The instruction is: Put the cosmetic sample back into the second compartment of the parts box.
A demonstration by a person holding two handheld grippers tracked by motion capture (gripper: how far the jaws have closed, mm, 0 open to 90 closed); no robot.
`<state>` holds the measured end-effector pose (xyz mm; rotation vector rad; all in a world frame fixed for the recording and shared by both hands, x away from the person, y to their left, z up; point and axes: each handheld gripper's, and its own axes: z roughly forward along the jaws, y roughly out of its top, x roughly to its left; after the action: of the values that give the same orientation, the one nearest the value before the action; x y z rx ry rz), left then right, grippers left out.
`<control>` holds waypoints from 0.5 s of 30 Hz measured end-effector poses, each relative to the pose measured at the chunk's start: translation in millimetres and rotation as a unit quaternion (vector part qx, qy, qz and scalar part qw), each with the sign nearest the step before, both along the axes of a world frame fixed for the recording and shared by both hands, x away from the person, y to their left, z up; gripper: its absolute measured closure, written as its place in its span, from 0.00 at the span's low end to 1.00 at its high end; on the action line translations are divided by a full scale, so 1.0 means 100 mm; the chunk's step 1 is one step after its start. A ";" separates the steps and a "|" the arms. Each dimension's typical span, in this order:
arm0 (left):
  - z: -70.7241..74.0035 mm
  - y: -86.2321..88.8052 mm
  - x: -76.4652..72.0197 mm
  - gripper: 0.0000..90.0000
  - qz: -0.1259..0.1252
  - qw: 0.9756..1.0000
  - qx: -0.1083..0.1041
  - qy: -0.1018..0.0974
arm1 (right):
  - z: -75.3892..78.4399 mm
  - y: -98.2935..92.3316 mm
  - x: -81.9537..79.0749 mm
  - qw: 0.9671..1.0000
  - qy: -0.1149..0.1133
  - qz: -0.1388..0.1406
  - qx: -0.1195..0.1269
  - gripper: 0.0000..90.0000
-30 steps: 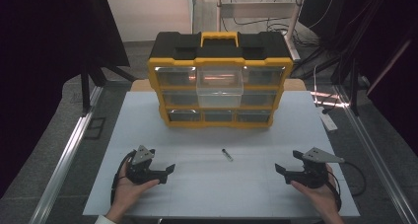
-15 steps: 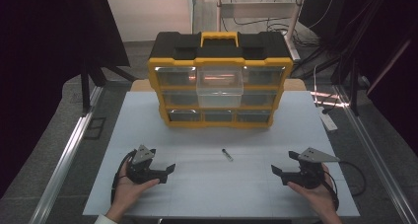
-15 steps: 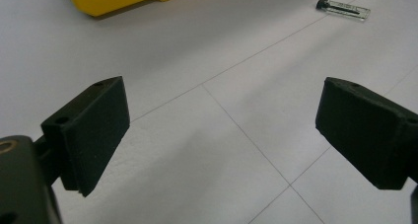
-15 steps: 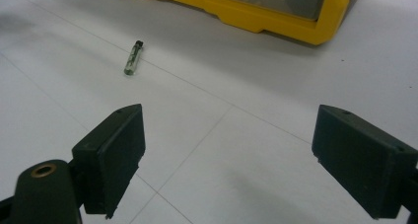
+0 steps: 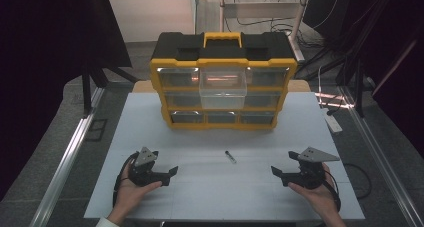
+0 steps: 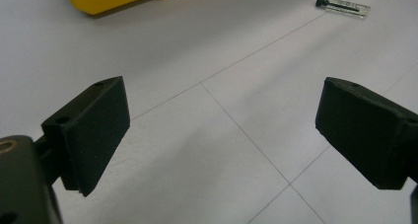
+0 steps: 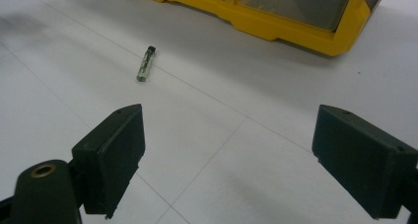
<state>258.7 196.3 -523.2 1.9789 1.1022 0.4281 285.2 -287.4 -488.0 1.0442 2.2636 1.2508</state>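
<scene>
The right gripper [image 5: 281, 173] stands with its jaws wide apart and nothing between them, resting low on the white table [image 5: 250, 197]. Over the last second it has slid a little inward toward the middle, while the left gripper [image 5: 167, 173], also spread open and empty, has kept its place. The small glass vial [image 5: 230, 157] lies flat on the table between the two, nearer the right one, well in front of the yellow drawer cabinet [image 5: 223, 87], whose clear middle drawer [image 5: 223, 89] is pulled out. In the right gripper view the vial [image 7: 146, 63] sits ahead and left of the jaws. The shift suggests the right gripper is beginning its reach for the vial; no grasp has been made yet.
</scene>
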 end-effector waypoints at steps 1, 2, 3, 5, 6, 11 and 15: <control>0.00 0.00 0.00 0.08 0.000 1.000 0.001 0.000 | 0.01 0.01 0.01 1.000 0.000 0.001 0.000 0.14; 0.00 0.00 0.00 0.08 0.001 1.000 0.001 -0.001 | 0.03 0.02 0.01 1.000 0.000 0.000 -0.001 0.14; 0.00 0.00 0.00 0.08 0.002 1.000 0.001 -0.002 | 0.03 0.02 0.02 1.000 0.000 0.003 0.002 0.14; 0.00 0.00 0.01 0.08 0.003 1.000 0.001 -0.002 | 0.05 0.02 0.03 1.000 -0.001 0.000 0.000 0.14; -0.01 0.00 0.01 0.08 0.003 1.000 0.002 -0.001 | 0.05 0.02 0.03 1.000 -0.001 0.000 0.000 0.14; 0.00 -0.01 0.01 0.08 0.002 1.000 0.003 -0.002 | 0.10 0.05 0.04 1.000 0.002 0.004 0.004 0.16; -0.01 -0.01 0.01 0.08 0.004 1.000 0.002 -0.001 | 0.15 0.09 0.06 1.000 -0.001 0.007 0.004 0.16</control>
<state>259.8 195.4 -523.8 1.9778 1.1081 0.4375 291.0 -278.1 -473.0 1.0311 2.2714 1.2673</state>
